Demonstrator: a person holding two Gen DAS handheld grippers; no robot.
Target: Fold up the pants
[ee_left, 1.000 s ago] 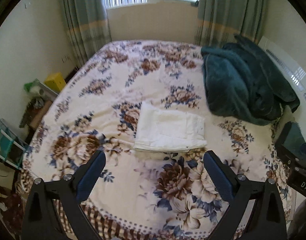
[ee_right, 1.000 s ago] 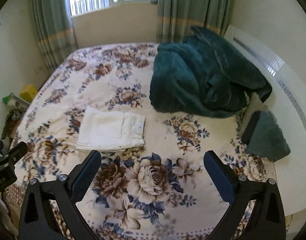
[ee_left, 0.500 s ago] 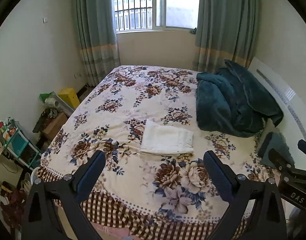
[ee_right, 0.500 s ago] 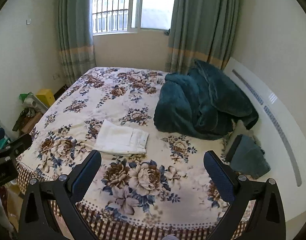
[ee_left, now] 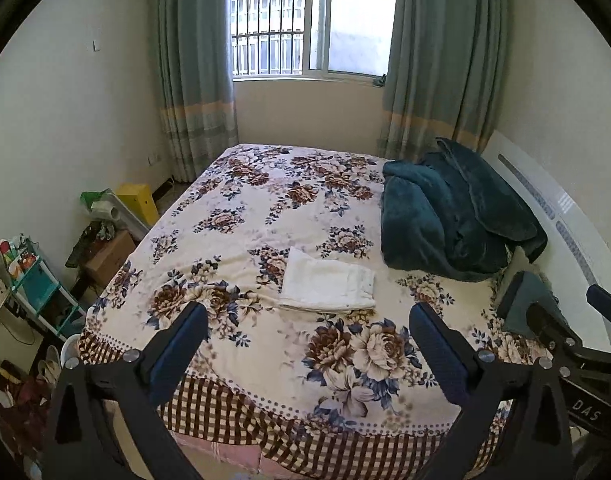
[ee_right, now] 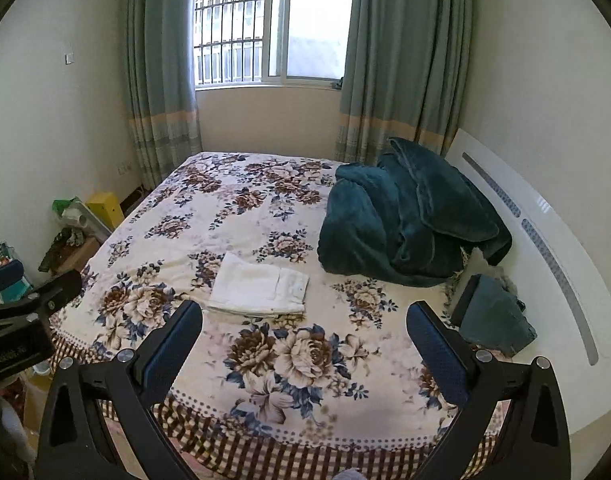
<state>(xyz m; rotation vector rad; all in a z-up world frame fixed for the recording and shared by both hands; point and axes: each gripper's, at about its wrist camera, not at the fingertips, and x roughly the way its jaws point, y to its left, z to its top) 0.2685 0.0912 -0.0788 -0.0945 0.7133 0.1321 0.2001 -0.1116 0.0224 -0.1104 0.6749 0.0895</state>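
Note:
White pants [ee_left: 328,286] lie folded into a flat rectangle on the floral bedspread [ee_left: 265,216], near the bed's middle; they also show in the right wrist view [ee_right: 261,289]. My left gripper [ee_left: 307,336] is open and empty, held back off the foot of the bed, well short of the pants. My right gripper [ee_right: 304,334] is open and empty, also back from the bed. The right gripper's body shows at the right edge of the left wrist view [ee_left: 565,344].
A heaped dark teal blanket [ee_left: 453,216] lies at the bed's right side by the white headboard [ee_right: 545,240]. A teal pillow [ee_right: 491,310] leans against it. Boxes, a yellow bin [ee_left: 139,200] and a shelf [ee_left: 33,280] crowd the floor at left. A window and curtains stand behind.
Both grippers have pulled back and up from the bed; the pants look smaller and farther away. The pants have not moved. Both grippers stay open.

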